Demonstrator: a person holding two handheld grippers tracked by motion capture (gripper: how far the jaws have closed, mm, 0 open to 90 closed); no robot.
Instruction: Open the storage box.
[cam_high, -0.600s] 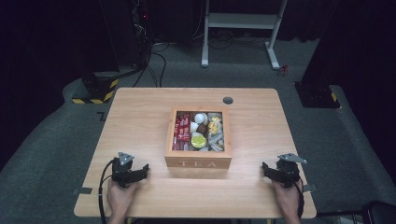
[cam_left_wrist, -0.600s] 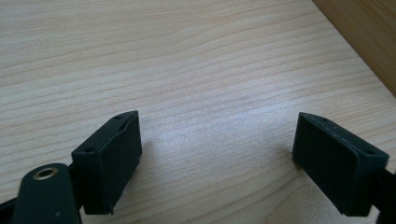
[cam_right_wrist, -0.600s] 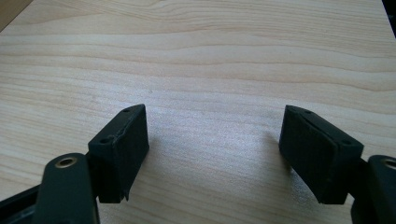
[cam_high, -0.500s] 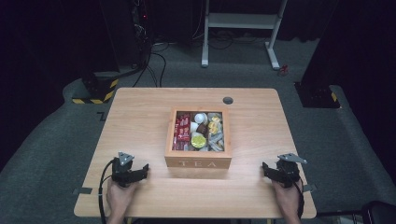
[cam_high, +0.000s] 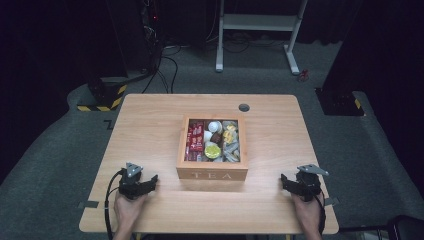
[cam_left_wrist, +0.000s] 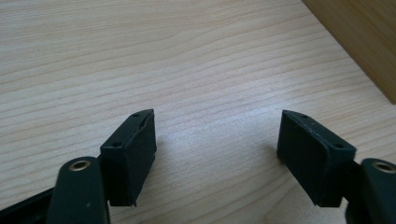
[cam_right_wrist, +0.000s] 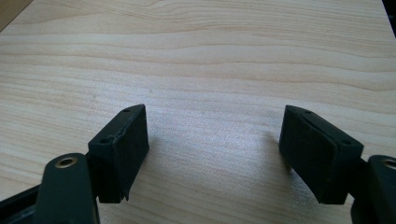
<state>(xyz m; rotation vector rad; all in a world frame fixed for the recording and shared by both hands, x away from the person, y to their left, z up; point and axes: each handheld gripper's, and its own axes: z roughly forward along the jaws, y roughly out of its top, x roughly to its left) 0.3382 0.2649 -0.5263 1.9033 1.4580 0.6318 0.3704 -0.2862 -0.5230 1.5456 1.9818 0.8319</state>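
Note:
A wooden box (cam_high: 212, 170) marked TEA stands open at the middle of the table (cam_high: 150, 120), packed with red packets, white pods and yellow sachets. My left gripper (cam_high: 150, 181) rests on the wood near the front left, jaws wide apart with bare table between them (cam_left_wrist: 217, 144). A corner of the box (cam_left_wrist: 364, 42) shows at the upper right of the left gripper view. My right gripper (cam_high: 285, 181) lies near the front right, also open over bare wood (cam_right_wrist: 215, 140). Both point inward toward the box, each well apart from it.
A round cable hole (cam_high: 244, 107) sits near the table's far edge. Beyond the table are a white desk frame (cam_high: 260, 30), cables and a yellow-black striped base (cam_high: 100, 97) on the grey floor. A black chair edge (cam_high: 405, 227) shows at the bottom right.

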